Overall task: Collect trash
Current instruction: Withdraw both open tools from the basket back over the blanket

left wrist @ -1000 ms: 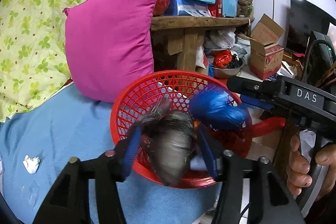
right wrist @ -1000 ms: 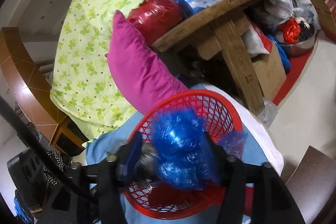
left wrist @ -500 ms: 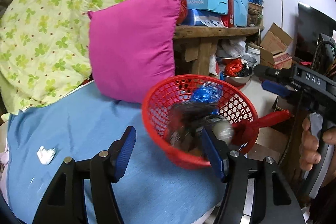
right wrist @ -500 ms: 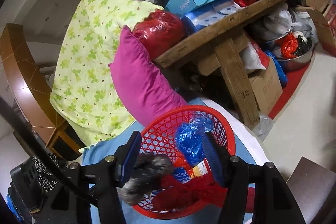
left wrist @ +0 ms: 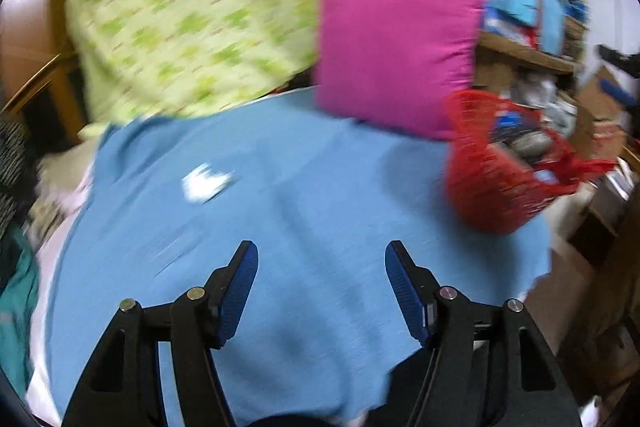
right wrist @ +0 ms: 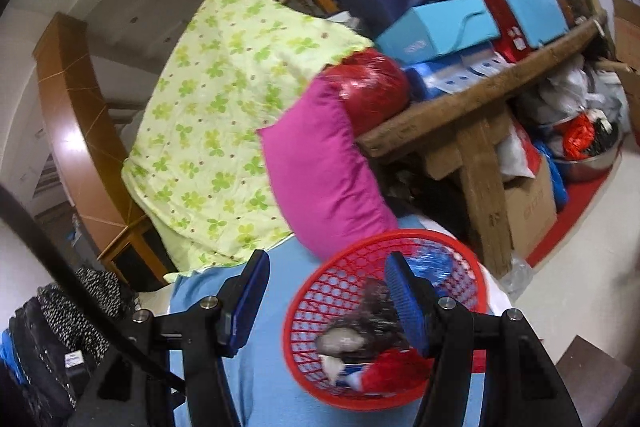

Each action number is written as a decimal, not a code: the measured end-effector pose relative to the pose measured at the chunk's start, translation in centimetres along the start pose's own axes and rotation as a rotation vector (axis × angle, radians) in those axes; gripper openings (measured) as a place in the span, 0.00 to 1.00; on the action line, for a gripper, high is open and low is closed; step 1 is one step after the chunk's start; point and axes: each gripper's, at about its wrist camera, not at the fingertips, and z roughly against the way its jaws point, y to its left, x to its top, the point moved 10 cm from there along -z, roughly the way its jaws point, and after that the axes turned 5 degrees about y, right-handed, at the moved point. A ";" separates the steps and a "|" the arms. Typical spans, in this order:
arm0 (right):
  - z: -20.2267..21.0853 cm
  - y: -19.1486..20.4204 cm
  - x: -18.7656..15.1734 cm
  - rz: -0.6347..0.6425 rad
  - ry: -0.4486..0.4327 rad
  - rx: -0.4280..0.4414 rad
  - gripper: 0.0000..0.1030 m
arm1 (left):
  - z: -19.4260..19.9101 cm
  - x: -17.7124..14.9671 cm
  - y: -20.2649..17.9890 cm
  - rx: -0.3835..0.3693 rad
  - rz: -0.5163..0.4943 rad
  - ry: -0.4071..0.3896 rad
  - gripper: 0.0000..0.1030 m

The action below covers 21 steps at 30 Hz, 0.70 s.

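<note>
A blue cloth [left wrist: 320,187] covers the surface. On it, a white scrap [left wrist: 206,183] lies well apart from the red basket [right wrist: 320,307] holding trash by the pink pillow [left wrist: 396,47]. Left gripper [left wrist: 320,291] and right gripper [right wrist: 326,303] both stand spread, empty.

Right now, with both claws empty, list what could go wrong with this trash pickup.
1. The red basket sits near the edge of the blue cover, where a nudge might tip it off.
2. The white scrap is small and lies flat on soft cloth, so the left claw could pinch the fabric along with it.
3. The right claw hangs over the basket rim and could snag it.
</note>
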 end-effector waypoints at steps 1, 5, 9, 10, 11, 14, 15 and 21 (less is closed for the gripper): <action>-0.1 0.6 -0.1 0.010 0.002 0.008 0.62 | 0.1 -0.8 1.9 0.032 0.028 0.009 0.65; -0.9 4.1 -0.9 0.067 0.026 0.048 0.62 | 0.9 -3.6 7.8 0.109 0.127 0.032 0.65; -2.1 7.4 -2.4 0.123 0.064 0.084 0.62 | 1.6 -5.9 12.7 0.159 0.229 0.044 0.65; -2.4 8.3 -2.8 0.138 0.075 0.094 0.62 | 1.7 -6.2 13.3 0.166 0.246 0.044 0.65; -2.6 8.8 -3.0 0.146 0.081 0.100 0.62 | 1.9 -6.4 13.7 0.171 0.257 0.043 0.65; -3.4 10.8 -4.0 0.174 0.106 0.122 0.62 | 2.4 -7.0 14.8 0.184 0.285 0.029 0.65; -3.6 11.1 -4.3 0.180 0.114 0.128 0.62 | 2.6 -7.1 15.0 0.189 0.289 0.024 0.65; -4.7 14.3 -6.7 0.234 0.178 0.164 0.62 | 3.4 -5.8 15.9 0.241 0.288 0.009 0.66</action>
